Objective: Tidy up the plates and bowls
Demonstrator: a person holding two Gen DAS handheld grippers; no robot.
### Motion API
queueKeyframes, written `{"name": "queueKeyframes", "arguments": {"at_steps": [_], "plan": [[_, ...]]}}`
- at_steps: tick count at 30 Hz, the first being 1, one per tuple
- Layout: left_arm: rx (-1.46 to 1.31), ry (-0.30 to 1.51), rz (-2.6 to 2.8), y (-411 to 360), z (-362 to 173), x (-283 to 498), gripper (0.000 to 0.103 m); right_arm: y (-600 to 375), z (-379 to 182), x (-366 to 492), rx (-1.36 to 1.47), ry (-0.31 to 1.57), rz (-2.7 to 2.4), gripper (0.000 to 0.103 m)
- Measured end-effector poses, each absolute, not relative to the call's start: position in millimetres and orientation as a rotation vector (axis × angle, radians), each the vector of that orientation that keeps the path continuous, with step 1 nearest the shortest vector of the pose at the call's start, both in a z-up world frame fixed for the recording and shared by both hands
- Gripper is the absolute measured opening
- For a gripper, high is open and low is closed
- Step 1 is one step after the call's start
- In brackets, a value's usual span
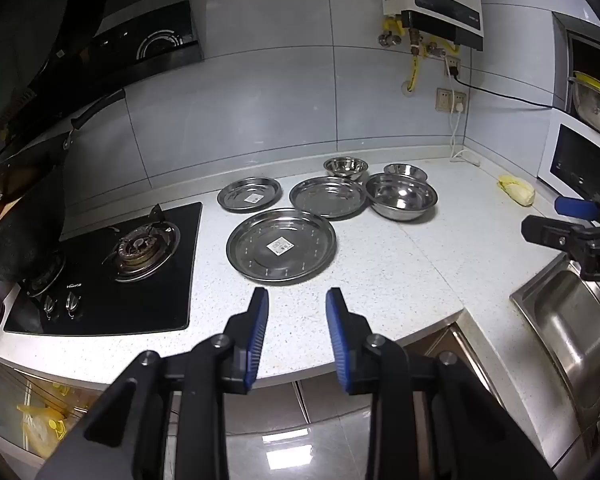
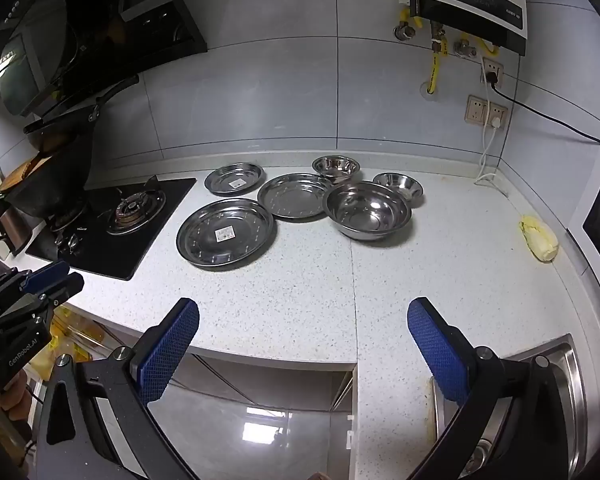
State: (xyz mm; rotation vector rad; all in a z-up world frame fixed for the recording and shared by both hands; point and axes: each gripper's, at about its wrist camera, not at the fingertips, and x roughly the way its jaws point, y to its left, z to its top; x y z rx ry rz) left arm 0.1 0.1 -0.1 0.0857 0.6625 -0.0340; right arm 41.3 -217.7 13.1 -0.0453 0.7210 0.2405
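We count three steel plates: a large plate (image 1: 281, 245), a middle plate (image 1: 327, 196) and a small plate (image 1: 249, 193). We count three steel bowls: a big bowl (image 1: 401, 196) and two small ones, the left small bowl (image 1: 345, 168) and the right small bowl (image 1: 405, 171). We see one cabbage (image 1: 517, 189), one stove (image 1: 112, 268), one sink (image 1: 568, 320).

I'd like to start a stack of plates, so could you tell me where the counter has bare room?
Bare counter lies between the large plate and the front edge, and between the large bowl and the yellow cloth. The dishes cluster tightly toward the back wall.
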Motion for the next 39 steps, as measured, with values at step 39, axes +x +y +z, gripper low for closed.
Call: {"name": "queueKeyframes", "arguments": {"at_steps": [39], "plan": [[0.086,0.670,-0.032,1.7,-4.5,2.6,0.029,-215.7,7.6,42.9,-0.049,0.728,0.252,0.102]]}}
